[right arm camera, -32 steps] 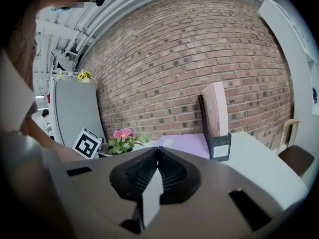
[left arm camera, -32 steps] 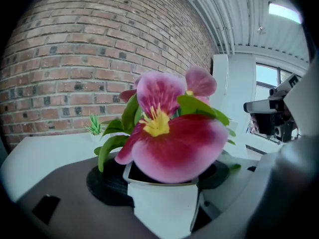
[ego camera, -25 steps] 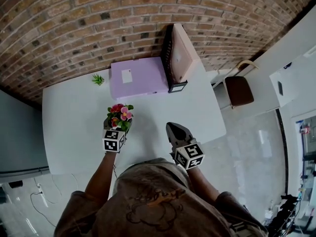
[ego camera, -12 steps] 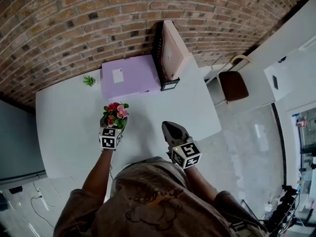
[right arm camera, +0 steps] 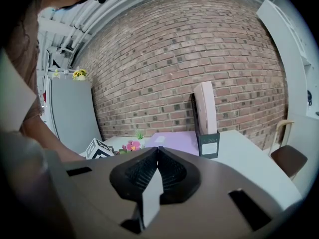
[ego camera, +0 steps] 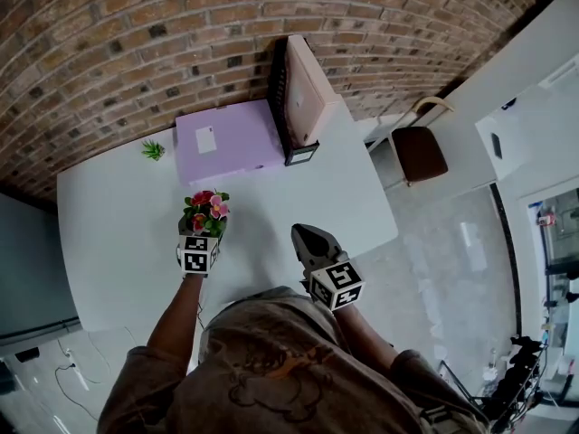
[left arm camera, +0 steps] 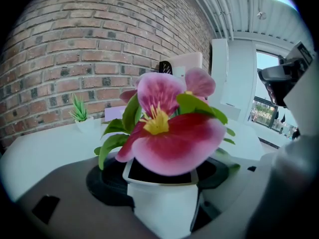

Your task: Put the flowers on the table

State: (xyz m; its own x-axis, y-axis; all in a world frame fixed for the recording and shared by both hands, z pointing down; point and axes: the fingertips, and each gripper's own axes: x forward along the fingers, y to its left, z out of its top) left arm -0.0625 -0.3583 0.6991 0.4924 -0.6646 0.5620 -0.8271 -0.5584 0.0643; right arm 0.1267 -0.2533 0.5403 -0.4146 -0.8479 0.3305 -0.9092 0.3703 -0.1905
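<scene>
Overhead, only flowers [ego camera: 204,212] above left tool [ego camera: 200,233], its view shows white pot [left arm camera: 162,203] clamped, right tool [right arm camera: 156,153] pinched together.

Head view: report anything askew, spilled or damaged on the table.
Nothing stands out. The flower pot sits upright in the left hand-held gripper, with no spill visible. The purple box lies flat, and the file holder and small green plant stand upright on the white table.

Rough brick wall [ego camera: 136,25], smooth matt white table [ego camera: 118,233]
</scene>
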